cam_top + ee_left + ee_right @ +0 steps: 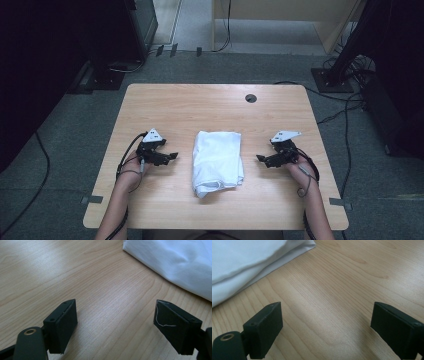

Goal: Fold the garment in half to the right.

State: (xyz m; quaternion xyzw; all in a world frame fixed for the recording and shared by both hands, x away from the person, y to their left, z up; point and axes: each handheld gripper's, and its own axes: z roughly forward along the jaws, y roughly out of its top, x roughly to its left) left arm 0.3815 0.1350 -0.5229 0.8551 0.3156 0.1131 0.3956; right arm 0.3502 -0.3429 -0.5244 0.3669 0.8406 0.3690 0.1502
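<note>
both forearms rest low on the wooden table (150, 105), the left gripper (171, 156) and right gripper (261, 158) pointing inward, jaws spread and empty, flanking the folded white cloth (217, 161) lying between them.

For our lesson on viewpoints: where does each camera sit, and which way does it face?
High view: above the table, looking down; forearms, left gripper and right gripper flank the white cloth.
Left gripper view: on that gripper, along open fingers toward the cloth.
Right gripper view: likewise, open fingers.
All share cloth and tabletop.
</note>
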